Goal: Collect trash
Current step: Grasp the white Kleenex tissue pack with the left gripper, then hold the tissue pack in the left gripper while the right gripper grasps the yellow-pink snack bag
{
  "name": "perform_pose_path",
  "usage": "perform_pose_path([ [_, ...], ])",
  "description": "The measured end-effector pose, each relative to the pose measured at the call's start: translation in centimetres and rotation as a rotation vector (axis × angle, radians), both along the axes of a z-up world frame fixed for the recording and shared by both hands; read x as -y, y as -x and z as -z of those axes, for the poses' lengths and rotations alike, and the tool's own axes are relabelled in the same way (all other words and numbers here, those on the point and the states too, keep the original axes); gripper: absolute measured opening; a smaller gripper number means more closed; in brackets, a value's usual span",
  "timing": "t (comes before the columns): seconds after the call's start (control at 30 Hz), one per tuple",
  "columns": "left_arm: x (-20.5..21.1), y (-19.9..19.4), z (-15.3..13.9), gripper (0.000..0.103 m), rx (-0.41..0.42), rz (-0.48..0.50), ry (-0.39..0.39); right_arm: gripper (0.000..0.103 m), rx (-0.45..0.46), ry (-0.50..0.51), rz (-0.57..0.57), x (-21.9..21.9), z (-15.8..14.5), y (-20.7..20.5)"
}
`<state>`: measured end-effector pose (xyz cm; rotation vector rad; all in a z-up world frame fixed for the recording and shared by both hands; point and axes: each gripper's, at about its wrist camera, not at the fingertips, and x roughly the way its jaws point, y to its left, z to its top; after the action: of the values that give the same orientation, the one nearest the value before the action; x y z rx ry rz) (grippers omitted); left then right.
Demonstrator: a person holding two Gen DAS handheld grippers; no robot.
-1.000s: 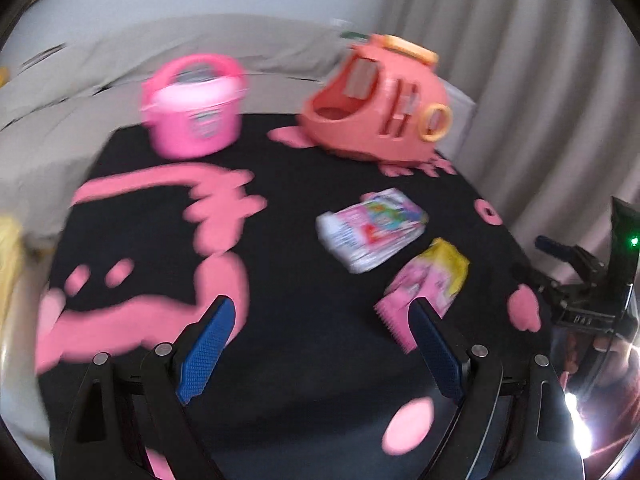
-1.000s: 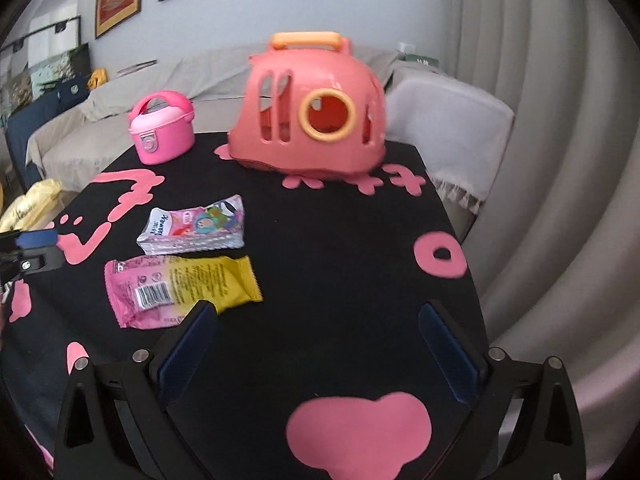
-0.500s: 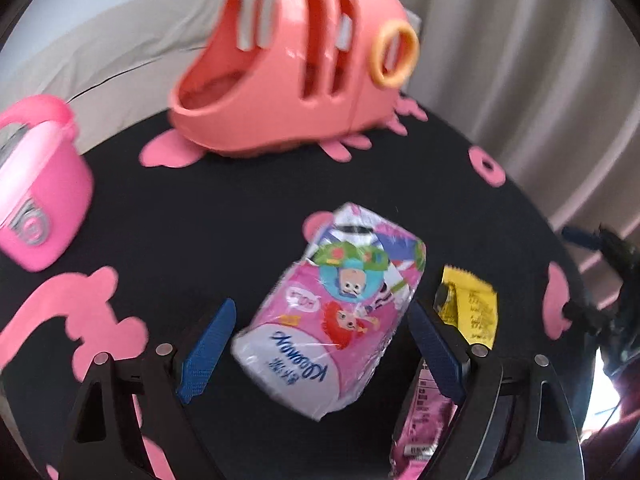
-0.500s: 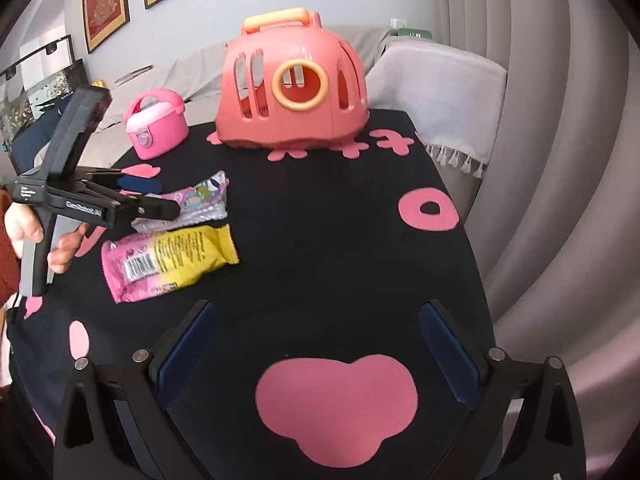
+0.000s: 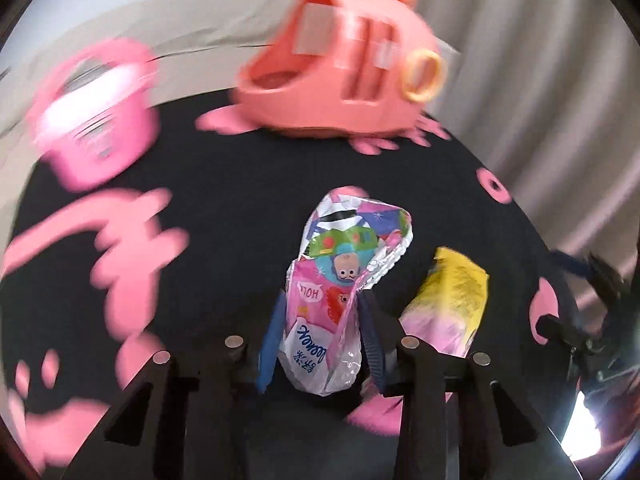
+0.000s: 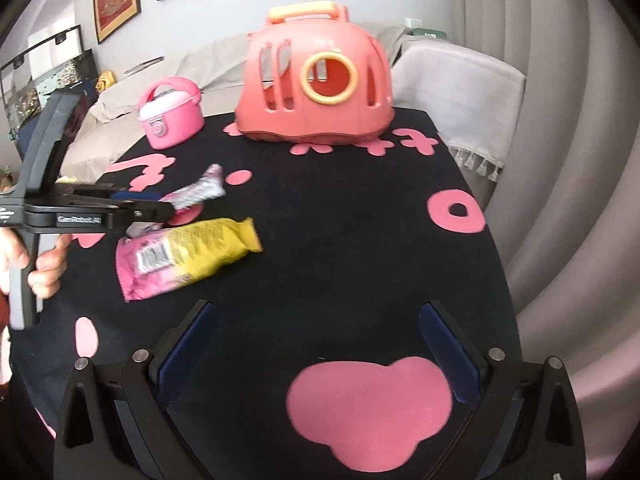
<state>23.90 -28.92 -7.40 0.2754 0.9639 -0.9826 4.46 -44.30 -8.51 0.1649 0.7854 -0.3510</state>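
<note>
- Your left gripper (image 5: 320, 340) is closed on a crinkly plastic tissue pack printed with cartoon figures (image 5: 344, 280), pinching its near end between the two blue pads; the far end sticks out ahead of the fingers.
- Landmark: a salmon-pink plastic toy pet carrier with an orange ring window (image 6: 316, 84) stands at the far edge of the black tablecloth with pink shapes (image 6: 340, 240).
- In the right wrist view the tissue pack (image 6: 200, 192) sits well in front of the carrier and to its left. It looks raised at one end, but whether it is fully clear of the cloth cannot be told.
- A flat snack wrapper, yellow at one end and pink at the other (image 6: 188, 252), lies on the cloth just nearer to you than the tissue pack, also left of the carrier.
- A small pink toy pot with a handle (image 6: 170, 118) stands just left of the carrier.
- Your right gripper (image 6: 318, 348) is wide open and holds nothing, hovering above a pink blob on the cloth, well in front of the carrier.
- Handling, as a judgement: the tissue pack looks light, soft and half empty, with a slick film, so it may crumple and slide. Grip across the fuller middle rather than the loose end.
- The snack wrapper looks thin, light and lying flat, so it should be hard to get under. Take it by a crimped end seam.
</note>
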Motion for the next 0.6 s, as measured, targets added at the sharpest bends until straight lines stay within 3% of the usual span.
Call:
perform_pose_path([
  [0.23, -10.3, 0.3, -0.1, 0.038, 0.076, -0.348, -0.077, 0.101, 0.013, -0.091, -0.044, -2.3, 0.2, -1.7],
  [0.33, -14.9, 0.8, -0.5, 0.041, 0.104, -0.485, -0.065, 0.101, 0.02, -0.165, -0.025, -2.8, 0.6, -3.1],
  [0.47, -18.5, 1.8, -0.6, 0.057, 0.079, -0.56, -0.027, 0.101, 0.005, -0.271, 0.014, -3.1, 1.1, -5.5],
  [0.53, -19.5, 2.5, -0.7, 0.06, 0.08, -0.58, 0.002, 0.101, -0.014, -0.284, 0.023, -3.4, 1.4, -6.5],
  [0.6, -20.2, 2.8, -0.8, 0.07, 0.08, -0.587, 0.028, 0.101, -0.018, -0.281, 0.017, -3.9, 1.5, -8.2],
])
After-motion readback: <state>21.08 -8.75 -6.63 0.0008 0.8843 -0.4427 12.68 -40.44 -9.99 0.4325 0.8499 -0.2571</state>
